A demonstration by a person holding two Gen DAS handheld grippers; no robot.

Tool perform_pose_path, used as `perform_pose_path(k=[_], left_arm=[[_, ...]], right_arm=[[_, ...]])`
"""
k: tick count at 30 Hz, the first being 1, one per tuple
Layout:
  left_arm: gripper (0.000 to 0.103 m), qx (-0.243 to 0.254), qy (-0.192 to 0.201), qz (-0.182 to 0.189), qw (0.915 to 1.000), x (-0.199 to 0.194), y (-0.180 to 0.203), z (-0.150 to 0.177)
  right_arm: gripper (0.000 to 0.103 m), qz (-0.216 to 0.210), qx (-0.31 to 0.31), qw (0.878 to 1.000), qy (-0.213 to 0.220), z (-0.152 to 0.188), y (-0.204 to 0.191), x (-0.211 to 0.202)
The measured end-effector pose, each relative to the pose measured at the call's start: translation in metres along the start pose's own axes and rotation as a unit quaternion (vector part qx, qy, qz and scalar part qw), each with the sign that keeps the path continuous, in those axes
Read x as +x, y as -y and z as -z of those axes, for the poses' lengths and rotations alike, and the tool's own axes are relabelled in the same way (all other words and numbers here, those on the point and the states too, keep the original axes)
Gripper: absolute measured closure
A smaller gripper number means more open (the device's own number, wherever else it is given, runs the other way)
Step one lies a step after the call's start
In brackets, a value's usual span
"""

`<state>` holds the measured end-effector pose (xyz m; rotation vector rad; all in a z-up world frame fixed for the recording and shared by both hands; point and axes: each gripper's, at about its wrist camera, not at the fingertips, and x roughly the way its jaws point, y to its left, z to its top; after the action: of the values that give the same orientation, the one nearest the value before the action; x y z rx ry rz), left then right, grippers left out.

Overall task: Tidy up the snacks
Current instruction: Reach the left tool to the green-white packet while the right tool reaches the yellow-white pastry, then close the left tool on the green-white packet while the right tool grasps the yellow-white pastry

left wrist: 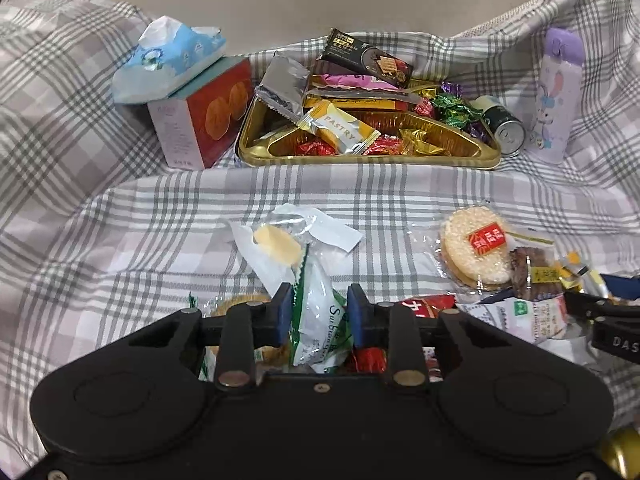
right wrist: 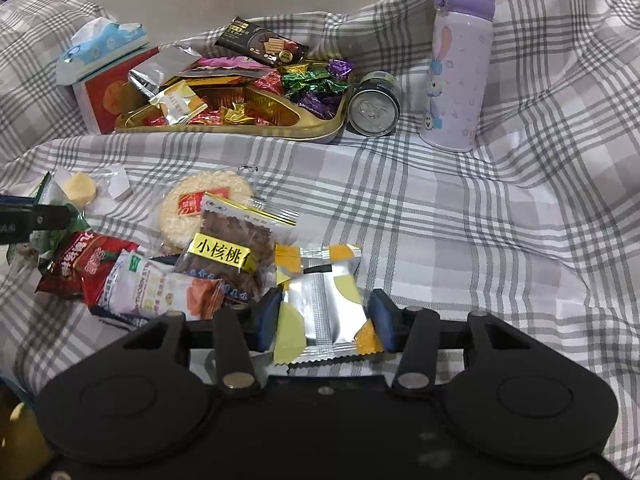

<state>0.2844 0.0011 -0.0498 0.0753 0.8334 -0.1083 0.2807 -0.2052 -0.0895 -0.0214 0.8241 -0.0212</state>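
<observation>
While loose snacks lie scattered on the checked cloth [right wrist: 460, 216], the left gripper [left wrist: 319, 314] pinches a green-and-white packet [left wrist: 320, 320] between its pads, and the right gripper [right wrist: 324, 322] is closed on a silver-and-yellow packet [right wrist: 324, 312]; both look ready to be lifted. Ahead of both grippers waits the gold tray [left wrist: 368, 160], already heaped with sweets, likely where these go. Beyond the tray the cloth rises in folds toward a plain wall.
</observation>
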Motion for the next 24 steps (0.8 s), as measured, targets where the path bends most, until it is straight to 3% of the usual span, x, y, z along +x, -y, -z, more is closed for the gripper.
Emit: perform_pose_path(k=[7, 13, 24], left_arm=[[0.072, 0.003, -0.011, 0.022, 0.9997, -0.021, 0.003, 0.014], [0.07, 0.049, -0.005, -0.006, 0.9988, -0.028, 0.017, 0.03], [0.062, 0.014, -0.012, -0.019, 0.9996, -0.007, 0.008, 0.028]], right_arm=[[0.053, 0.009, 0.036, 0.999, -0.011, 0.004, 0.014, -0.009], [0.053, 0.015, 0.046, 0.999, -0.023, 0.015, 0.019, -0.021], [0.05, 0.023, 0.045, 0.999, -0.014, 0.02, 0.015, -0.021]])
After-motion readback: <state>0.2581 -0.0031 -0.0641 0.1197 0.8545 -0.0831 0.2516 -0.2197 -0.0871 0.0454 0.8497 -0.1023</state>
